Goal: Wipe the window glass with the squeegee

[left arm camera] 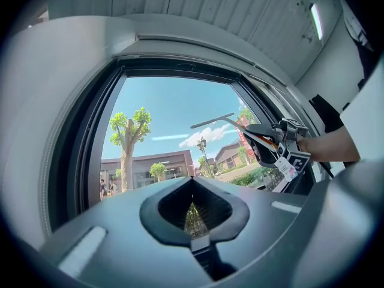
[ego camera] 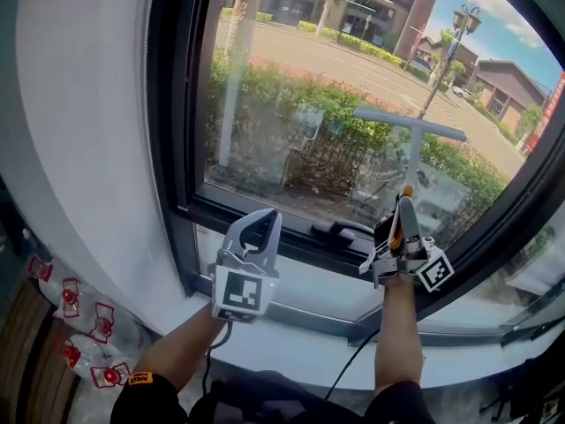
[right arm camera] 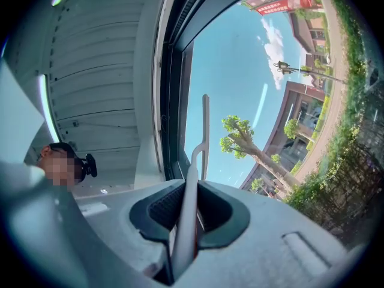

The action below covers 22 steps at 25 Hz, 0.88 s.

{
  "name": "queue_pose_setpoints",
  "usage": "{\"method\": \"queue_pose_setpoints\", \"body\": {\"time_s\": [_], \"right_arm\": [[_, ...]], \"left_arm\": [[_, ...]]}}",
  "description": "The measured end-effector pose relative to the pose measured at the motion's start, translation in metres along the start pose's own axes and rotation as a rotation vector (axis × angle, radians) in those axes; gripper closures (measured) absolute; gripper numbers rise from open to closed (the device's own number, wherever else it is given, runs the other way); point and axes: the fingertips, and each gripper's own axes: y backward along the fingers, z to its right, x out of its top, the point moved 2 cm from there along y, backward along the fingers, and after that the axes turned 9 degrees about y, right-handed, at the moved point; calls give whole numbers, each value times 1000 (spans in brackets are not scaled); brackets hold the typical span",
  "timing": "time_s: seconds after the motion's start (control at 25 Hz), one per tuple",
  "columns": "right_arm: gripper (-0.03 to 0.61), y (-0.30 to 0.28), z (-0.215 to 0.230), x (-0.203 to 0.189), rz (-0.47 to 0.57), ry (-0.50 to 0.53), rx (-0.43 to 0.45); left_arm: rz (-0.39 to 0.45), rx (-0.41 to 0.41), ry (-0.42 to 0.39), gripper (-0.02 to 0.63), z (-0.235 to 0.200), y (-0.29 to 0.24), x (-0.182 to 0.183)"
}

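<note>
Right gripper view shows the right gripper (right arm camera: 191, 224) clenched low on the handle of the thin, stiff, probably light squeegee (right arm camera: 206, 125), blade at the window glass (ego camera: 291, 78) toward its right edge; left gripper (left arm camera: 192, 215) closed, empty.

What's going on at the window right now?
A person stands at the window with a gripper in each hand. The right gripper is shut on the handle of the squeegee, with its blade raised in front of the window glass; whether it touches the pane is unclear. The left gripper is shut on nothing, lower and to the left.
</note>
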Motion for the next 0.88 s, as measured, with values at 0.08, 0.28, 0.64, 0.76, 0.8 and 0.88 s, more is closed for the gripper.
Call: {"method": "queue_pose_setpoints", "body": {"time_s": [0.08, 0.28, 0.64, 0.76, 0.8, 0.88], "right_arm": [[529, 0, 2, 2, -11, 3, 23], [529, -11, 0, 48, 8, 35, 125], [529, -79, -15, 199, 133, 167, 256], [529, -96, -13, 242, 183, 163, 245], [529, -100, -14, 252, 187, 164, 247], [529, -109, -18, 266, 184, 169, 252]], "left_arm": [[8, 31, 5, 595, 2, -7, 2], [68, 41, -19, 595, 28, -37, 34], [207, 15, -139, 595, 76, -95, 132], [250, 39, -130, 595, 76, -107, 156], [260, 48, -126, 595, 76, -110, 161], [276, 64, -121, 595, 74, -118, 171]]}}
